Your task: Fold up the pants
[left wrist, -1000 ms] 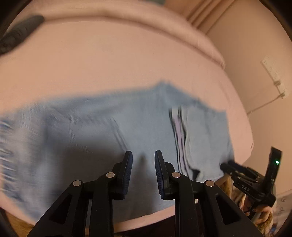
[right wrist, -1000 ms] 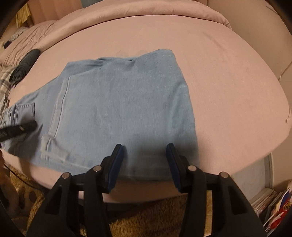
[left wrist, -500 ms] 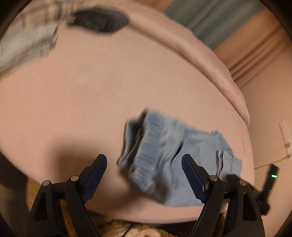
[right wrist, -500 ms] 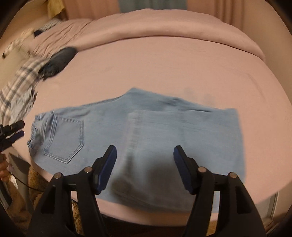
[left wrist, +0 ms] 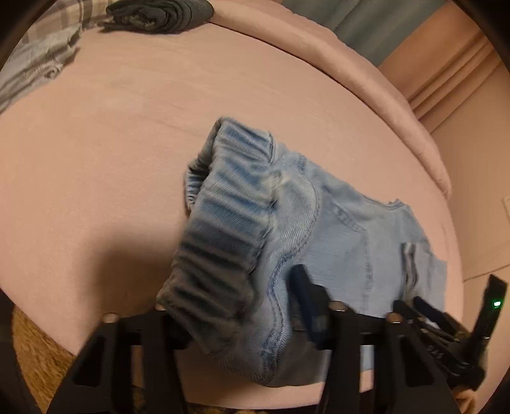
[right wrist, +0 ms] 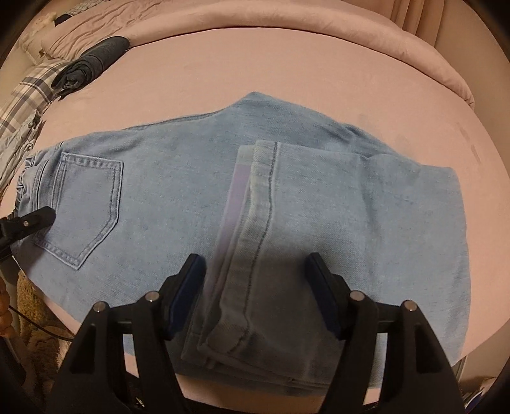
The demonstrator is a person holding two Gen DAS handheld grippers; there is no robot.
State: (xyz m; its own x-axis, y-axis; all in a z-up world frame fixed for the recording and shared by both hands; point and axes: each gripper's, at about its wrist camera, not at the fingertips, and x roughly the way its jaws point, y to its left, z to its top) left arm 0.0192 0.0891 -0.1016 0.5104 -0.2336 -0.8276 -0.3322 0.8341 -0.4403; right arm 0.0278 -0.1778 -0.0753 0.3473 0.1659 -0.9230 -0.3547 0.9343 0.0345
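Note:
Light blue jeans (right wrist: pixel 178 197) lie on the pink bed (right wrist: pixel 287 63), the legs folded back over the seat with the hems (right wrist: pixel 251 242) on top. My right gripper (right wrist: pixel 255 286) is open, its jaws wide to either side of the hem end near the front edge. In the left wrist view the ribbed elastic waistband (left wrist: pixel 223 229) bulges up between the jaws of my left gripper (left wrist: pixel 232 305). Its right finger (left wrist: pixel 306 293) lies on the denim; the left finger is hidden under the waistband. The left gripper's tip (right wrist: pixel 28 219) shows at the waistband in the right wrist view.
A rolled dark garment (right wrist: pixel 92 60) and a plaid cloth (right wrist: pixel 28 92) lie at the bed's far left. A pink bolster (right wrist: pixel 287 16) runs along the back. The bed's front edge drops to a tan rug (right wrist: pixel 35 321). The right gripper (left wrist: pixel 446 331) shows at lower right in the left wrist view.
The left gripper has closed in on the waistband end, which now fills its jaws. The right gripper came down and forward over the folded hems, still wide open.

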